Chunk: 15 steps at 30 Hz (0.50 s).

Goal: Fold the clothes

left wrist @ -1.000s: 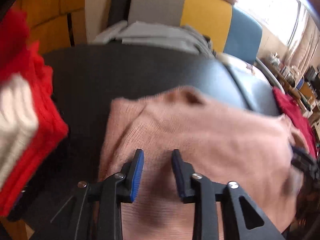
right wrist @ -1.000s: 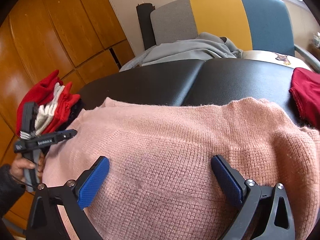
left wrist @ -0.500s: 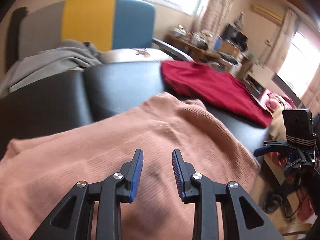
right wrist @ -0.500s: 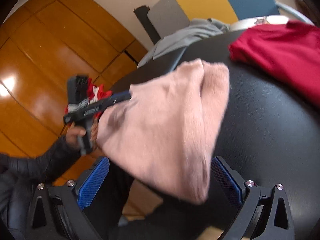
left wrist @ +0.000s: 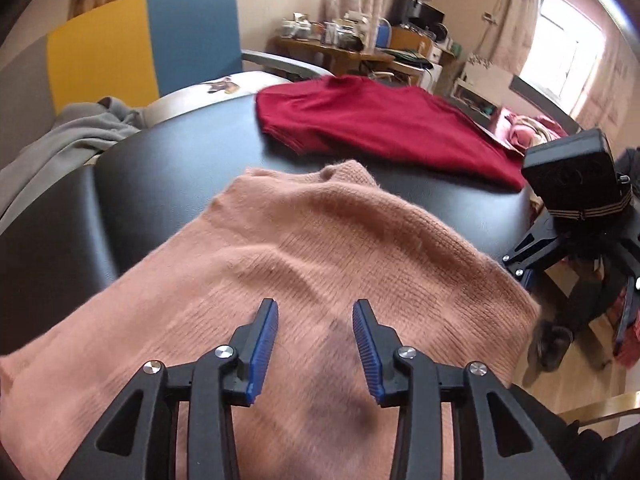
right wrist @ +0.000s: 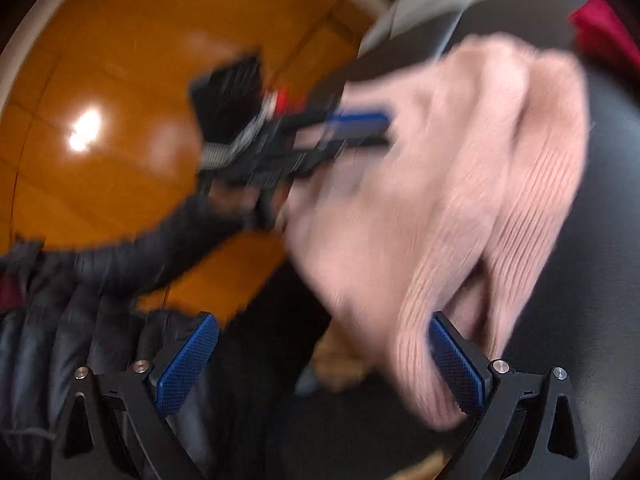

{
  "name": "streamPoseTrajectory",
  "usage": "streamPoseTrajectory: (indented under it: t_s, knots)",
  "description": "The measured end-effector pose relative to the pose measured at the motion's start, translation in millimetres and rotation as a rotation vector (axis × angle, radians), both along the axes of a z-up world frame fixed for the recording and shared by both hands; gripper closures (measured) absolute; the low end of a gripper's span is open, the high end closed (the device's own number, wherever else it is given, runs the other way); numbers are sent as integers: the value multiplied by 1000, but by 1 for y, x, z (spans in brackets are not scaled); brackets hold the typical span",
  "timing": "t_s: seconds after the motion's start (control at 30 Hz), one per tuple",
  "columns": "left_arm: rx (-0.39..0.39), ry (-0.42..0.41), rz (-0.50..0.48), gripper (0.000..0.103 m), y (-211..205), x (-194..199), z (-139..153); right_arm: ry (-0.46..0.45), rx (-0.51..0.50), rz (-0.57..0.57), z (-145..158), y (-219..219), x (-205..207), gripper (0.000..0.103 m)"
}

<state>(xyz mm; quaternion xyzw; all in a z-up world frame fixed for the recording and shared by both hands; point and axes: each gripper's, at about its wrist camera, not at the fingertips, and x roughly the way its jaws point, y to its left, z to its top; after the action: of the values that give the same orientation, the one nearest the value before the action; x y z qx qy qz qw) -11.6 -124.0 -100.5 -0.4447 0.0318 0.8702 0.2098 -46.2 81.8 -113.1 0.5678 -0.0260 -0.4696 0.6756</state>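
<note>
Pink sweater (left wrist: 320,264) now lies folded near the table edge; left gripper (left wrist: 315,344) jaws just widened, empty above it; right gripper (right wrist: 320,364) wide open, fold likely complete.

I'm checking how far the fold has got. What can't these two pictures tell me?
- Pink sweater, left wrist view: near edge cut off by the frame and the left gripper.
- Right wrist view: motion blur smears everything; whether the sweater touches the right gripper pad is unclear.
- Red sweater: far end runs behind the other gripper.
</note>
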Motion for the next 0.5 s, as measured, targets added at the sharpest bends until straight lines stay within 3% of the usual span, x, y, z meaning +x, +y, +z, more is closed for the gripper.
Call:
streamPoseTrajectory:
  t_s: [0.1,0.23,0.33,0.5]
  knots:
    - [12,-2,-10,64,7,-7,-4,29,98,66,-6,3,2,0]
    - [43,-9,11,63,8,-15,-8,-20,40,32,-6,-3,-2,0]
    - [35,-13,4,63,10,-19,-11,-85,8,99,-11,-17,12,0]
    - [82,8,8,61,9,-23,-24,-52,176,250,-18,-17,32,0]
